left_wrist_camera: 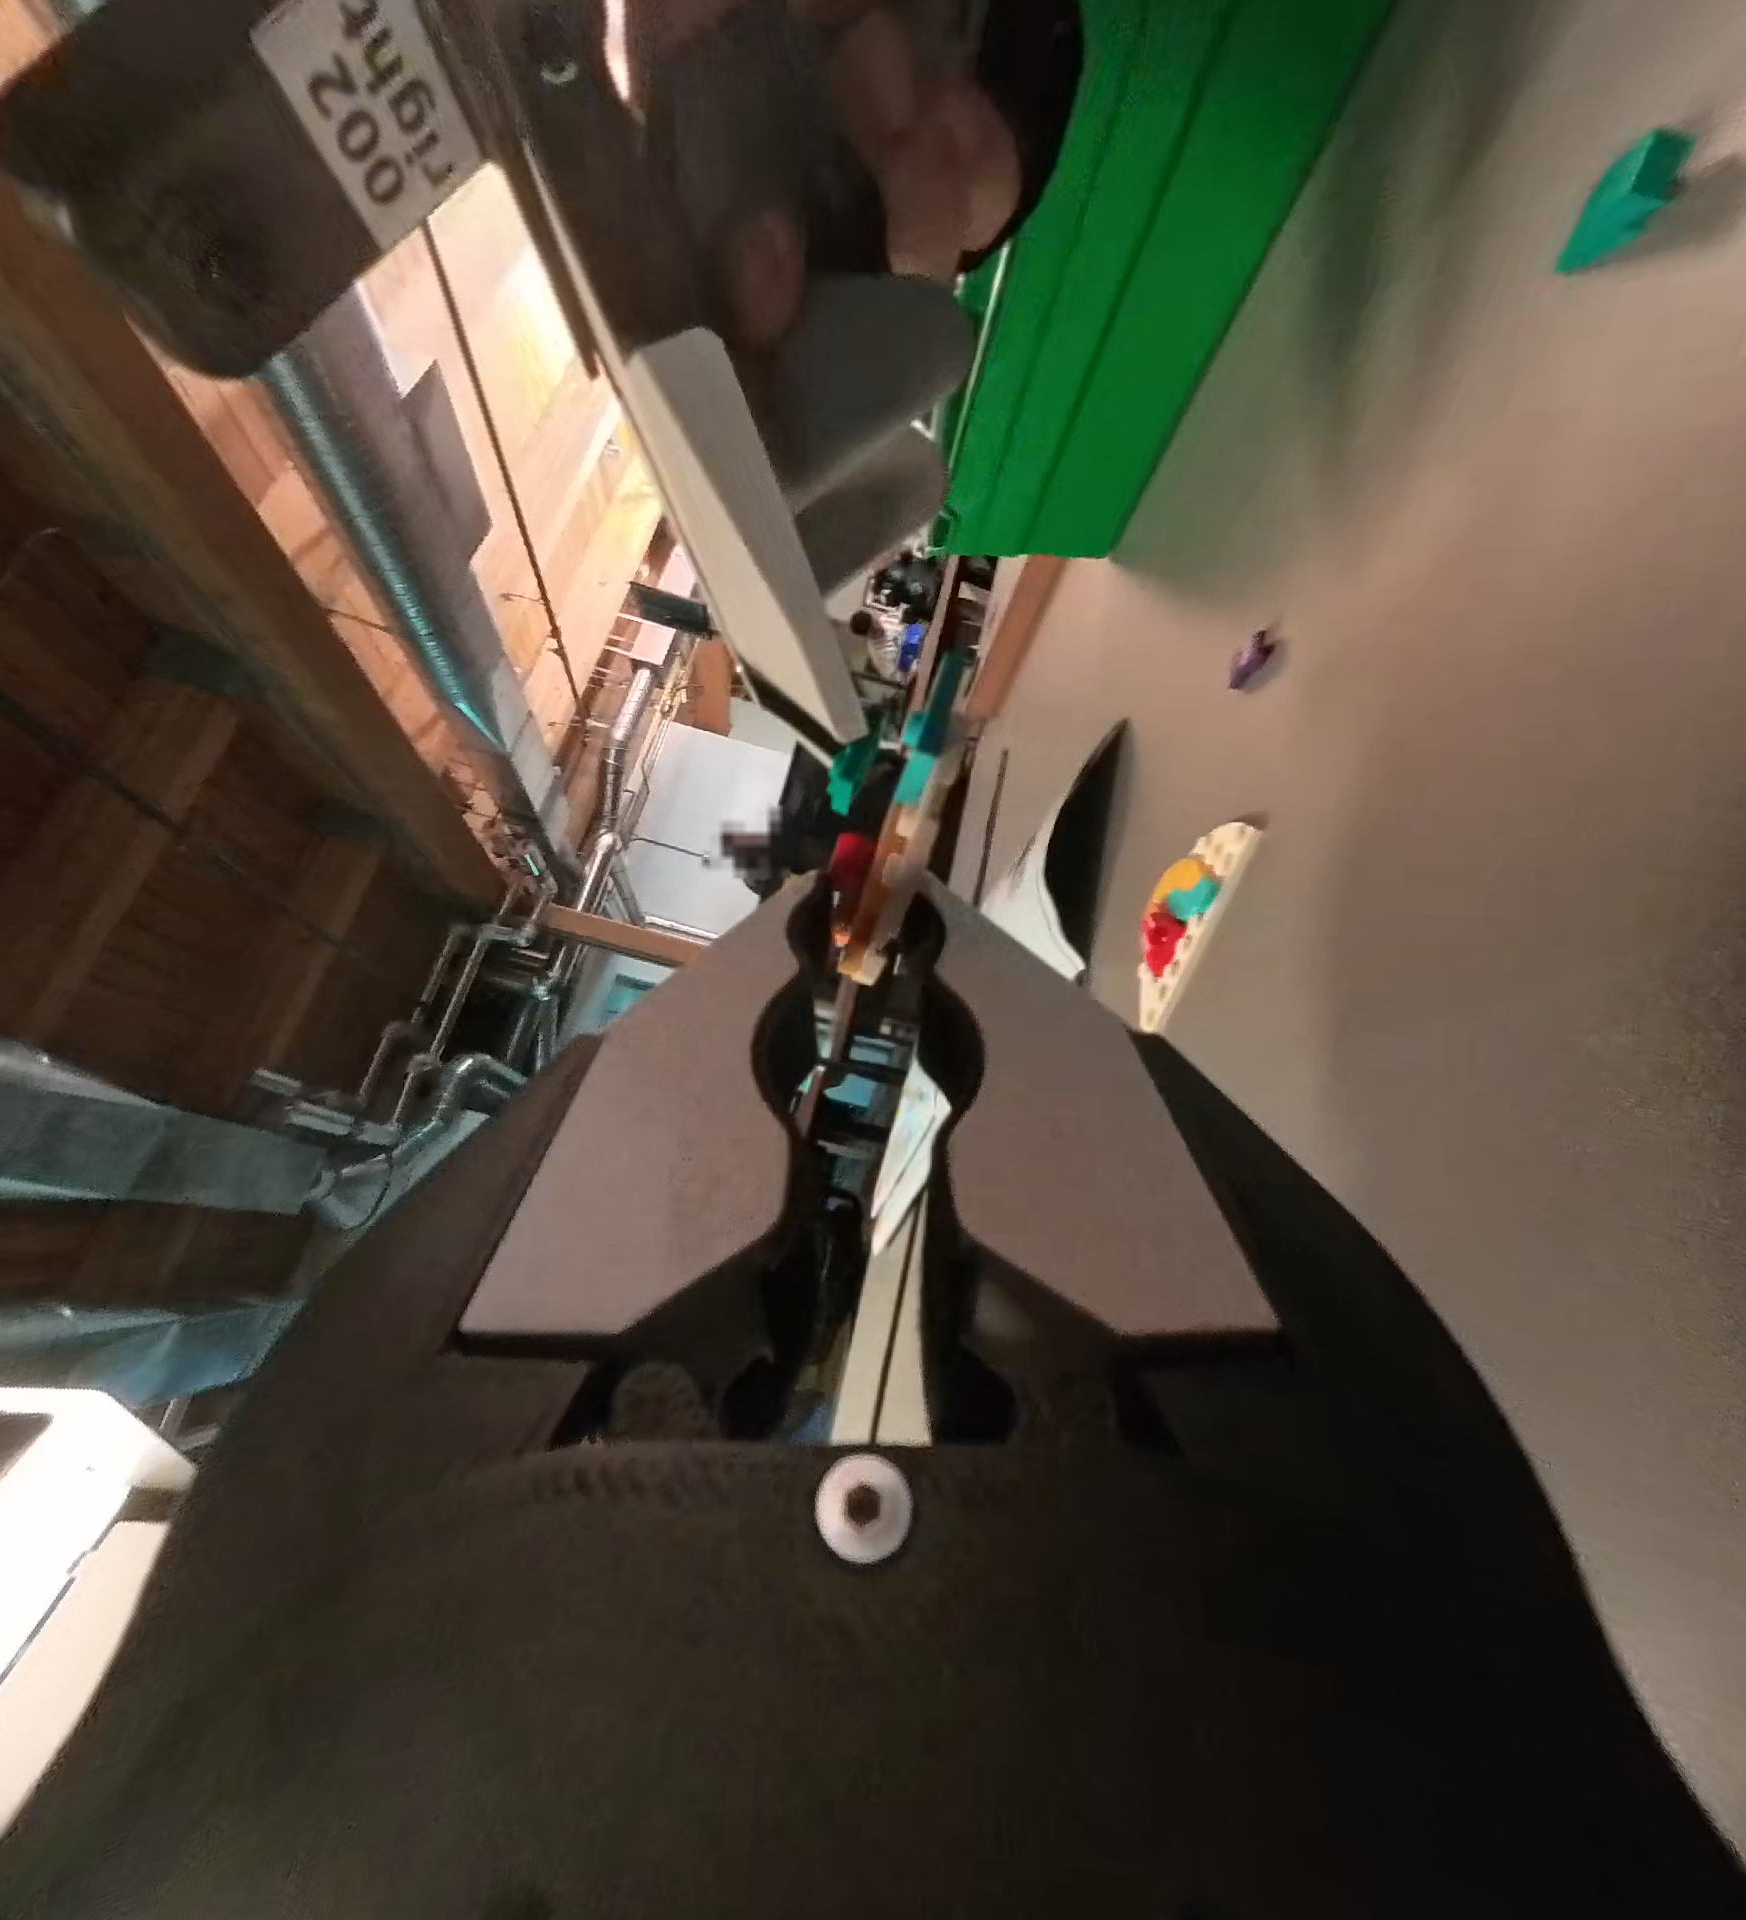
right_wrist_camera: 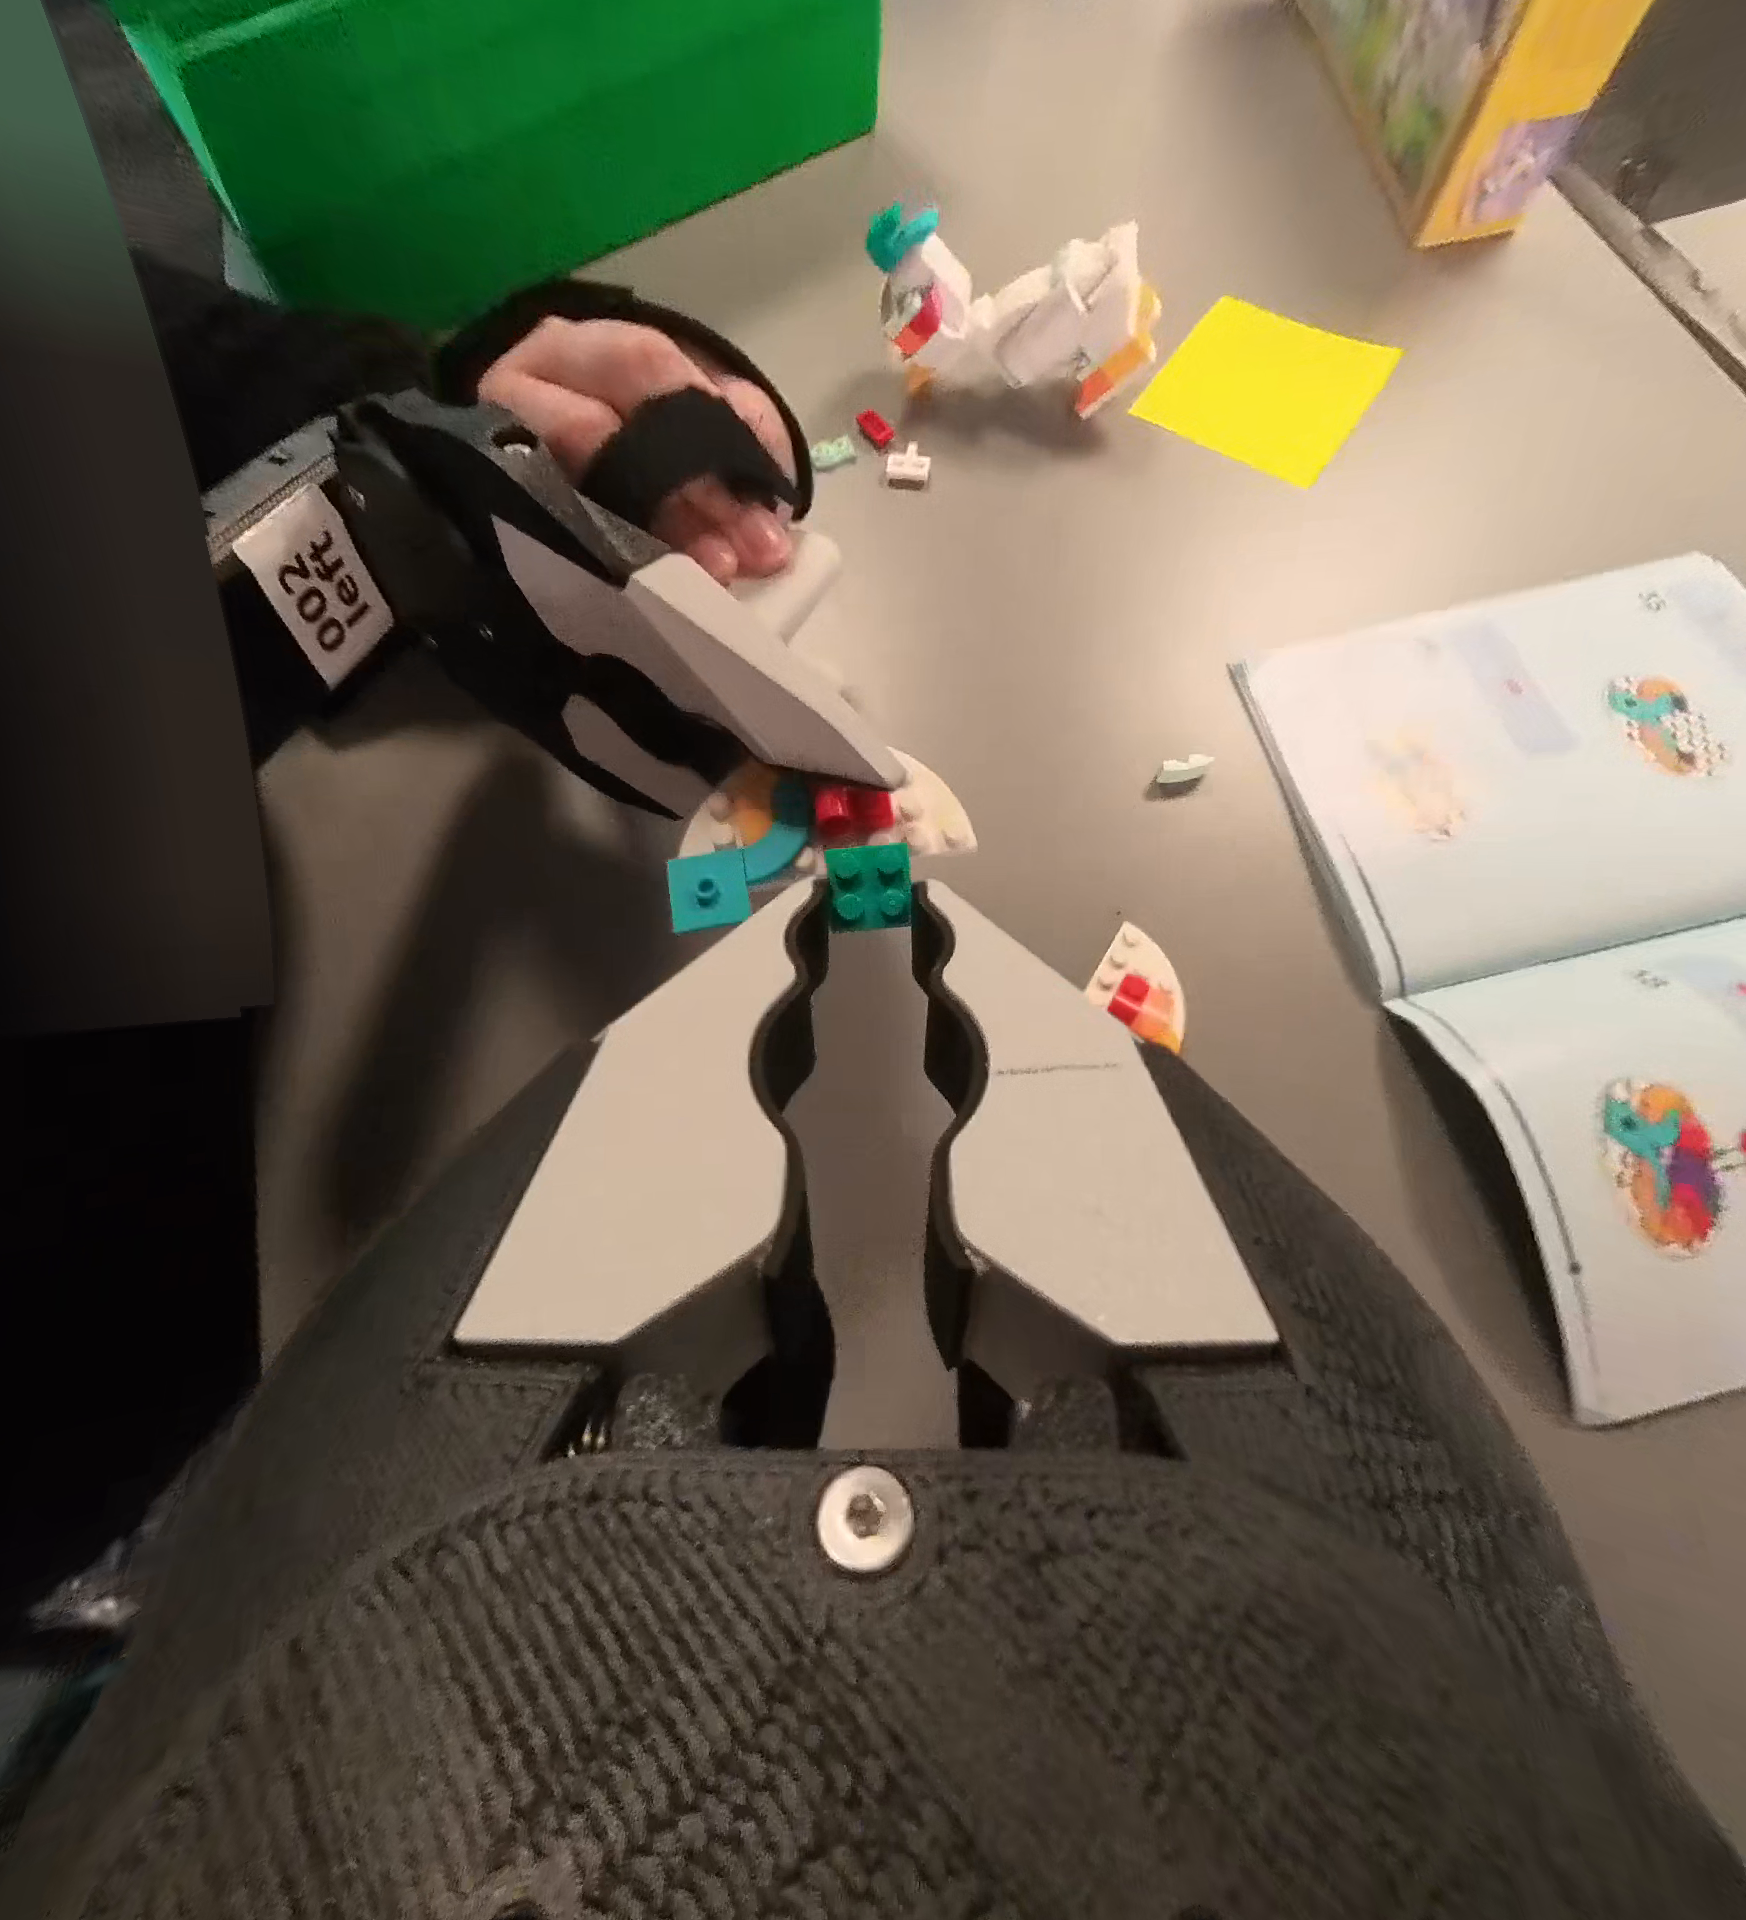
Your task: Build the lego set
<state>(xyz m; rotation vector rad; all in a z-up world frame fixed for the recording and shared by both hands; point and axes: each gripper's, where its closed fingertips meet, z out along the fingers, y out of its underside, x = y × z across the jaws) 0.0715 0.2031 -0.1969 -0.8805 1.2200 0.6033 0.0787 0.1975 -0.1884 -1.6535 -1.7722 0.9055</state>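
The right gripper (right_wrist_camera: pixel 869 902) is clenched on a green two-by-two brick (right_wrist_camera: pixel 869 885), pinched between its fingertips and held above the grey table (right_wrist_camera: pixel 952 582); the brick's far edge sits just beside the red studs of a white rounded plate assembly (right_wrist_camera: pixel 936 826), though contact cannot be confirmed. That assembly (with teal, orange and red pieces on it) is gripped edge-on by the left gripper (left_wrist_camera: pixel 867 935), whose fingers are closed tight on it; in the right wrist view this gripper (right_wrist_camera: pixel 848 774) comes in from the left, held by a gloved hand (right_wrist_camera: pixel 630 416).

On the table, a second white quarter-round plate (right_wrist_camera: pixel 1139 982) with a red and an orange piece lies just right of the right gripper's tip; an open instruction booklet (right_wrist_camera: pixel 1575 935) lies at the right edge. Toward the far side stand a white built lego animal (right_wrist_camera: pixel 1025 312), a yellow paper square (right_wrist_camera: pixel 1264 390) beside it, and a few loose small pieces (right_wrist_camera: pixel 874 426). A green box (right_wrist_camera: pixel 536 125) occupies the far left; a yellow lego box (right_wrist_camera: pixel 1471 114) the far right corner.
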